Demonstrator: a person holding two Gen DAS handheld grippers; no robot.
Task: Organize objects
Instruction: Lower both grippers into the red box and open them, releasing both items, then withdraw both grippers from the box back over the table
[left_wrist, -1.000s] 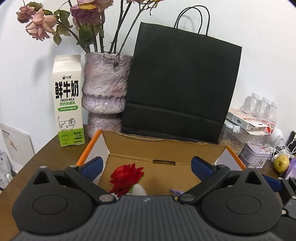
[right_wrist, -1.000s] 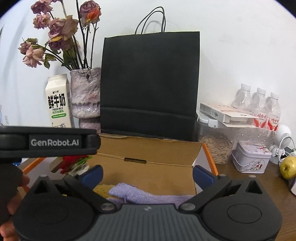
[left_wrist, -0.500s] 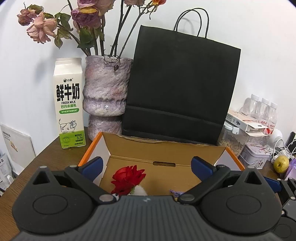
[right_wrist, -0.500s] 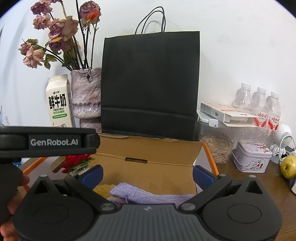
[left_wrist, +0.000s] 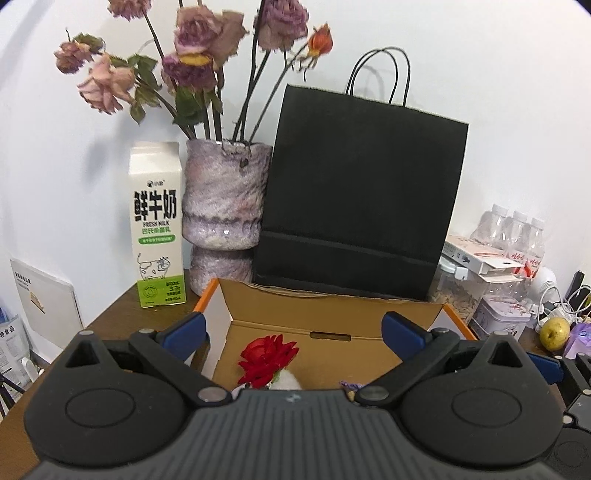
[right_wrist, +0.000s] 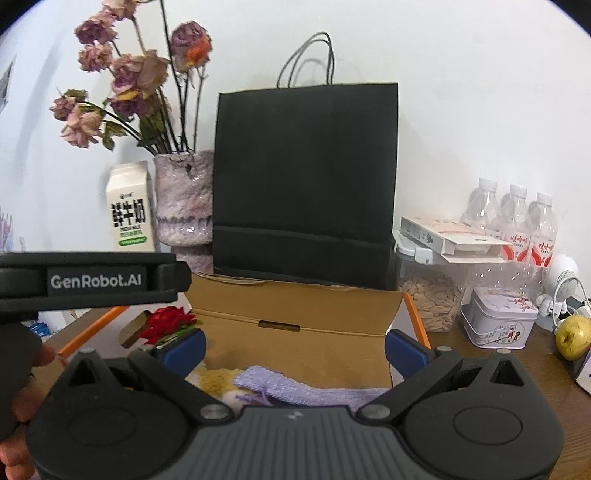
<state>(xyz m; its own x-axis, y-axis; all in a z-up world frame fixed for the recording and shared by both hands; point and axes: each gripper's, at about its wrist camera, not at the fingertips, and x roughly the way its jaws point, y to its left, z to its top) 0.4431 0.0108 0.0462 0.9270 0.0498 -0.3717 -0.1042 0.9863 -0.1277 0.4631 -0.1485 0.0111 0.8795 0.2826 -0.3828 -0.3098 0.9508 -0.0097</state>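
Both grippers, left (left_wrist: 291, 330) & right (right_wrist: 295, 345), spread wide & empty over cardboard box (right_wrist: 295, 306); next prob. pick another item to pack, w/ none gripped yet.

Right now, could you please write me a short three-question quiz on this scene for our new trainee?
1. True or false: the milk carton stands inside the cardboard box.
2. What colour is the paper bag behind the box?
3. Which lies in the box: A) red flower, B) pear, C) tin?

Key: 1 false, it stands on the table beside the vase; 2 black; 3 A.
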